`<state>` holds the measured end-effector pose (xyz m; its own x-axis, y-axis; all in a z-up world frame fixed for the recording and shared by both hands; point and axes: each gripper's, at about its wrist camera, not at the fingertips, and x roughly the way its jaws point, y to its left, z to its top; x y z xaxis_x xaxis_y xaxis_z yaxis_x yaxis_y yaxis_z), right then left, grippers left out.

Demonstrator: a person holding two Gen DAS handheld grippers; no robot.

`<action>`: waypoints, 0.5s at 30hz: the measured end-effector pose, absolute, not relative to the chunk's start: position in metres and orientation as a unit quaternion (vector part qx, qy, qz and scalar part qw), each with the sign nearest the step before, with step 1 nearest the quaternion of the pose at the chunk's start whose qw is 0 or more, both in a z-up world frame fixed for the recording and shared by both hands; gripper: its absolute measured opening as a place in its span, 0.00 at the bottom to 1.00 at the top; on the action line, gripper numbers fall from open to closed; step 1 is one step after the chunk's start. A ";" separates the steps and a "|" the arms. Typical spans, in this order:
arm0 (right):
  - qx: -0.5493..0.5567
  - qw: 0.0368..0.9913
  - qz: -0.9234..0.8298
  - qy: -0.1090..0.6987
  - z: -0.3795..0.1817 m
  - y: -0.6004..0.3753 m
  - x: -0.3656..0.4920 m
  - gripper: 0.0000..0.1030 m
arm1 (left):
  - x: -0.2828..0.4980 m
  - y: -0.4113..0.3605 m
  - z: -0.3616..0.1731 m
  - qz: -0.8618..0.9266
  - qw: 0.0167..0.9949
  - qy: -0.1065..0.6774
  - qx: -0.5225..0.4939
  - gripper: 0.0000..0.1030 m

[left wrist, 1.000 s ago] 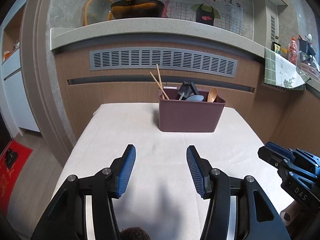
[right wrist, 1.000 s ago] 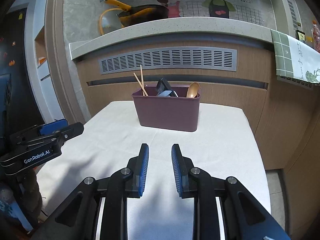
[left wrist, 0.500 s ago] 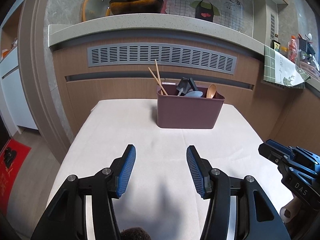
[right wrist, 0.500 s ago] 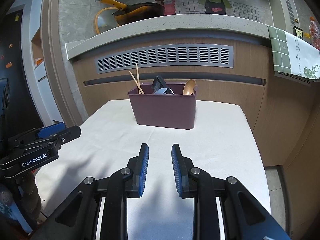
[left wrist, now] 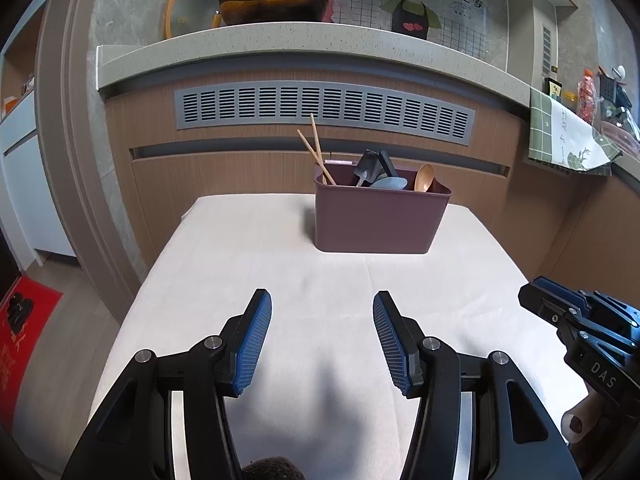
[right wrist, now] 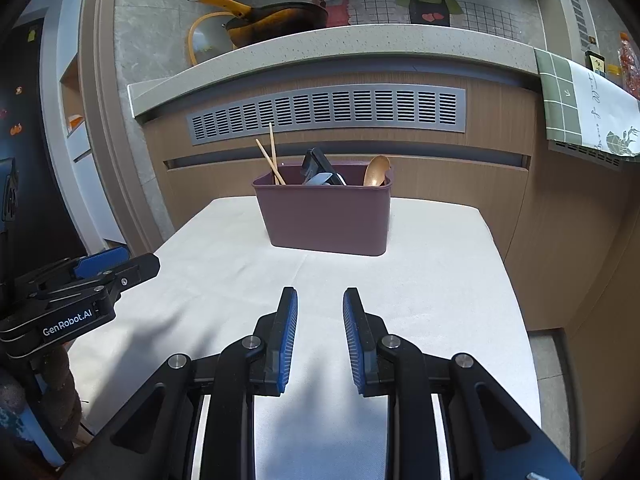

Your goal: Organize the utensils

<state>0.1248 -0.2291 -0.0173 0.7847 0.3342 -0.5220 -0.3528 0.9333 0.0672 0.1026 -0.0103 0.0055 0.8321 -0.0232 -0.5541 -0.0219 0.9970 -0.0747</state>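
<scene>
A maroon utensil bin (left wrist: 380,220) (right wrist: 326,216) stands at the far end of the white-clothed table (left wrist: 248,248) (right wrist: 440,264). Out of it stick two chopsticks (left wrist: 316,152) (right wrist: 270,156), a black spatula (left wrist: 370,168) (right wrist: 316,164) and a wooden spoon (left wrist: 424,178) (right wrist: 376,170). My left gripper (left wrist: 322,304) hovers over the near part of the cloth, open wide and empty. My right gripper (right wrist: 320,296) hovers beside it, open with a narrower gap and nothing between its pads. Each gripper shows in the other's view: the right gripper (left wrist: 560,308) at the right edge, the left gripper (right wrist: 120,268) at the left edge.
Behind the table rises a wooden cabinet front with a grey vent grille (left wrist: 320,108), topped by a stone counter (left wrist: 280,44) that carries a pan (left wrist: 272,4). A green checked cloth (right wrist: 580,104) hangs at the right. Floor drops off on both sides of the table.
</scene>
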 end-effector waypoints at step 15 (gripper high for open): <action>-0.018 0.945 0.171 0.278 -0.020 -0.231 0.128 0.22 | 0.103 -0.010 0.002 -0.001 0.954 0.296 -0.044 0.52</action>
